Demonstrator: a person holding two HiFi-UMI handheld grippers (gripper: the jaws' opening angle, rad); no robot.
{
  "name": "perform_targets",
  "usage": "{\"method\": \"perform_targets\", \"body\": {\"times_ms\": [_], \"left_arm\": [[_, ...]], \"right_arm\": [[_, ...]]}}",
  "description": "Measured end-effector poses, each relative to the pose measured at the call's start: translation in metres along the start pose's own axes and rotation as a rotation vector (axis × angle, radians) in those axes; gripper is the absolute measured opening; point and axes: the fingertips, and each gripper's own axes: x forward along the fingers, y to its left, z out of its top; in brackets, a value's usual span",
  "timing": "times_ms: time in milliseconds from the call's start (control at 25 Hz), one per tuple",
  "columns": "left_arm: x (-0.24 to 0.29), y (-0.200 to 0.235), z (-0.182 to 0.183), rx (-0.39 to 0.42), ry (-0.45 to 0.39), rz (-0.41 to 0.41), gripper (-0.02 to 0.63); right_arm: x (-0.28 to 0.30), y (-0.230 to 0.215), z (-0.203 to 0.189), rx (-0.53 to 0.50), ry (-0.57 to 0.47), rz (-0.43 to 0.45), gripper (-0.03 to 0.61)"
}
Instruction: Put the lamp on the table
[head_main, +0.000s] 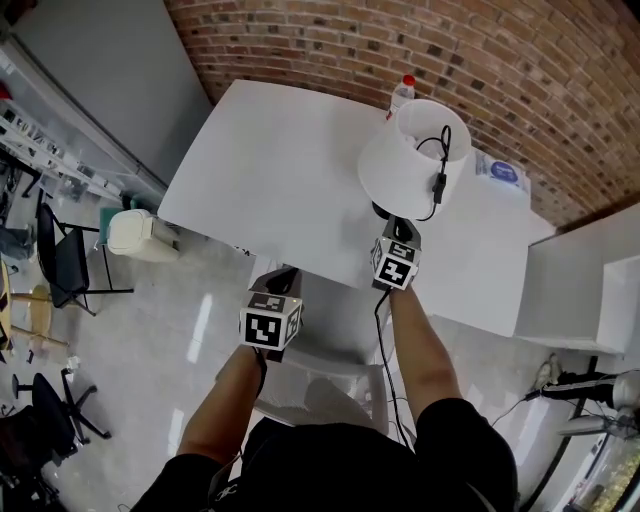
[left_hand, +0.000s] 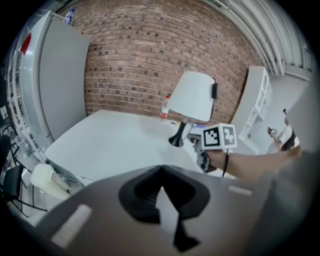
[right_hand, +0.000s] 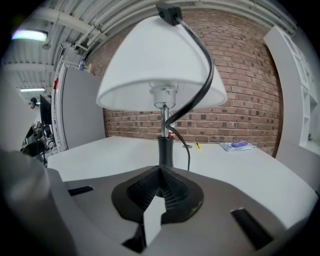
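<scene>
A brick wall (head_main: 450, 50) runs behind a broad white worktop (head_main: 280, 180), and a white shelf unit (head_main: 570, 290) stands at the worktop's right end. The lamp (head_main: 410, 160) stands upright on the worktop's far right part, near the wall. It has a wide white shade (right_hand: 160, 65), a slim metal stem (right_hand: 163, 116) rising from a dark neck, and a dark base (left_hand: 176, 141) resting on the white surface. The right gripper (right_hand: 161, 172) is held low over the worktop and points straight at the lamp. Its fingers are pressed together with nothing between them, and the dark neck rises just beyond their tips, dead ahead; whether the tips touch it cannot be told. From the head view this gripper lies on the near side of the lamp, its front end tucked under the shade's rim. The left gripper (left_hand: 161, 170) hangs off the worktop's near edge, well apart from the lamp. Its fingers are also closed together and empty, and from its own view the lamp stands far ahead and to the right of the tips. The right gripper's marker cube (left_hand: 219, 136) shows just beside the lamp's base. A black cord (right_hand: 200, 65) loops over the shade's top and down past the stem to the worktop. A clear bottle (head_main: 401, 92) with a red cap stands behind the lamp by the wall, and a blue-and-white packet (head_main: 500, 172) lies on the worktop to the lamp's right.
</scene>
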Motion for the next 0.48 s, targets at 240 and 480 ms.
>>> {"method": "perform_targets", "body": {"times_ms": [240, 480], "left_arm": [[-0.021, -0.019, 0.014, 0.034, -0.045, -0.003, 0.0], [-0.037, -0.036, 0.034, 0.039, -0.102, -0.02, 0.0]], "right_arm": [[-0.064, 0.014, 0.02, 0.005, -0.044, 0.051, -0.002], [-0.13, 0.031, 0.067, -0.009, -0.126, 0.079, -0.002]]}}
